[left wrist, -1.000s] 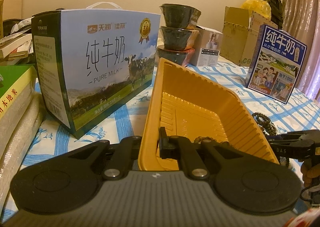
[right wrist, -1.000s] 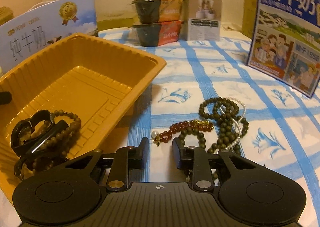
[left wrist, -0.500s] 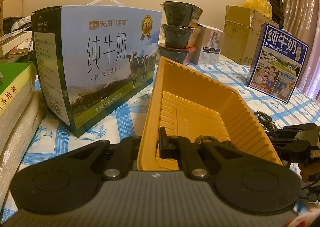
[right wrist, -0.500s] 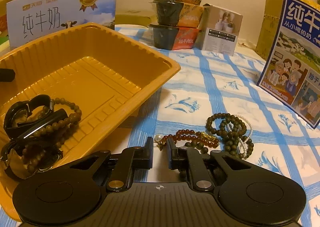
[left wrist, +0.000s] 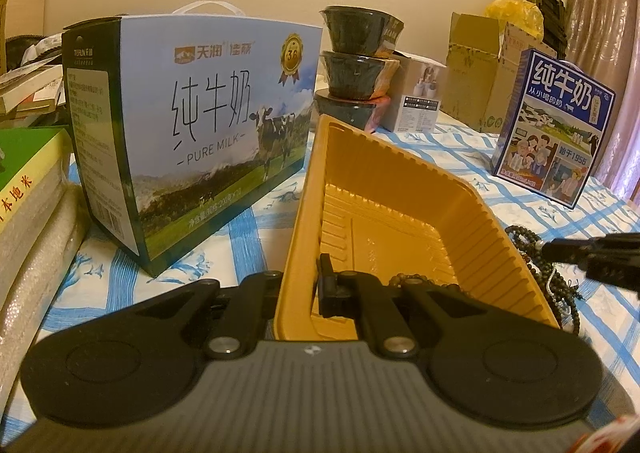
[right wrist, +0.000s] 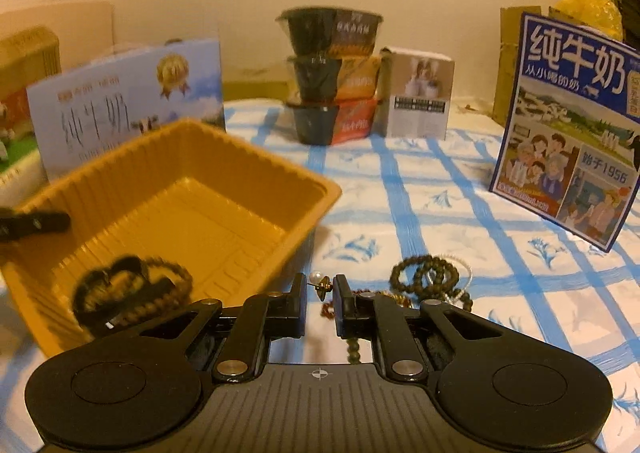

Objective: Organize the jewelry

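Note:
A yellow plastic tray (left wrist: 400, 205) (right wrist: 200, 189) sits on the blue-checked cloth. My left gripper (left wrist: 304, 285) is shut on its near-left wall. Inside the tray lie a black band and brown bead bracelets (right wrist: 132, 289). My right gripper (right wrist: 320, 291) is lifted above the cloth and shut on a small pearl earring (right wrist: 319, 281), pinched between its fingertips. Below it on the cloth lie a red bead bracelet (right wrist: 328, 309) and dark green bead strands (right wrist: 432, 279). The right gripper also shows at the right edge of the left wrist view (left wrist: 592, 253).
A large milk carton (left wrist: 192, 149) stands left of the tray. A stack of black bowls (right wrist: 332, 77) and a small white box (right wrist: 420, 93) stand behind. A blue milk box (right wrist: 568, 125) stands at the right. Books (left wrist: 28, 189) lie at the far left.
My right gripper has closed on the pearl earring and lifted it off the cloth. The left gripper still holds the tray wall.

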A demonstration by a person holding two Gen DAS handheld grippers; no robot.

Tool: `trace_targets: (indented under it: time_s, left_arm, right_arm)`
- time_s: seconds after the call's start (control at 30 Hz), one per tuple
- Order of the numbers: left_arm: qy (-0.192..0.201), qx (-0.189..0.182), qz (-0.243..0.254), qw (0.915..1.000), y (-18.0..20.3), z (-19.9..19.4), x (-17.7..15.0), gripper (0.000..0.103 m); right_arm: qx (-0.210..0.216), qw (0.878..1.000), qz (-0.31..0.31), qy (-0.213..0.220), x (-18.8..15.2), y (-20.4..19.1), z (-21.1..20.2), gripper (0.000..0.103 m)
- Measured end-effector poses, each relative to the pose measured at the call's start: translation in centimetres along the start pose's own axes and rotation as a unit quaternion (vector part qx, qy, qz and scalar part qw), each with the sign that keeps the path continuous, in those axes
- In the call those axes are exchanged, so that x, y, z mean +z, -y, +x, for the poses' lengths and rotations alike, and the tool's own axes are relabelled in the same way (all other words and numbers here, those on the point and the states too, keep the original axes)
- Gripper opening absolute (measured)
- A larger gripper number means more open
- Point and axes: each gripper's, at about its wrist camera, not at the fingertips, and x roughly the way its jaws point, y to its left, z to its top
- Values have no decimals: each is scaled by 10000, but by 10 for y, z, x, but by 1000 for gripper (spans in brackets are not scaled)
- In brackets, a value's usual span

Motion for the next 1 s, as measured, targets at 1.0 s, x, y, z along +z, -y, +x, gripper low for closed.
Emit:
trace_targets:
  time_s: [1.0]
  left_arm:
    - [80,-16,19,10000,5,-6,2,6]
  right_arm:
    - [877,9956,258,-184,5,-41,-9,13]
